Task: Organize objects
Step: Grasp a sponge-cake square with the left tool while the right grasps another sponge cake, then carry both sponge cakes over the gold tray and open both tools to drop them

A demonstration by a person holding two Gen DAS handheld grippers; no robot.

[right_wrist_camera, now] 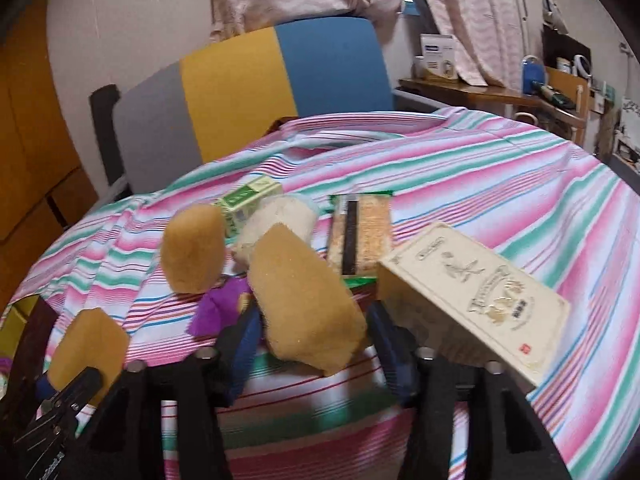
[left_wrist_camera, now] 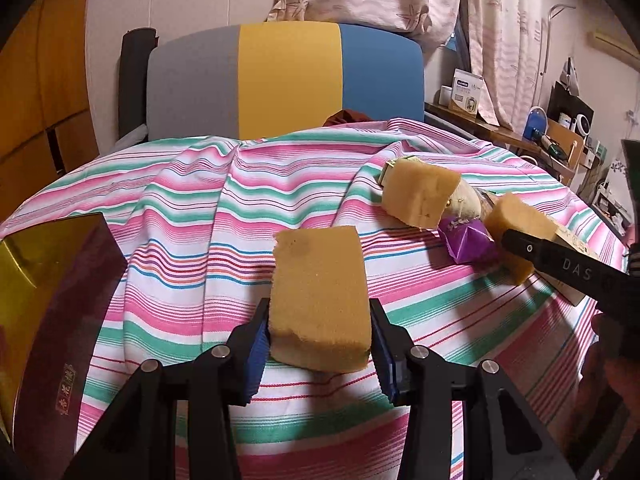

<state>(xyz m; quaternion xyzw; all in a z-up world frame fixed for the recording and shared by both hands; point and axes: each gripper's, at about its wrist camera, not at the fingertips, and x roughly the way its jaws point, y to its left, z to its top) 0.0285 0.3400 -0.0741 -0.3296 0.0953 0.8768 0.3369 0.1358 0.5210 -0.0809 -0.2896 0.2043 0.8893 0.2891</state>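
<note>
Both grippers' jaws hold a sponge: the left gripper point(left_wrist_camera: 320, 340) one sponge point(left_wrist_camera: 318, 300), the right gripper point(right_wrist_camera: 312, 344) another sponge point(right_wrist_camera: 304, 300). Squashy sponges could slip and fall onto the striped cloth point(left_wrist_camera: 192, 216).

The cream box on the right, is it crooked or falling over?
Yes, it looks crooked. The cream box sits tilted, one end raised, leaning beside the green-edged packet instead of lying flat on the striped cloth. What props it up is hidden. Nothing looks spilled or broken.
</note>
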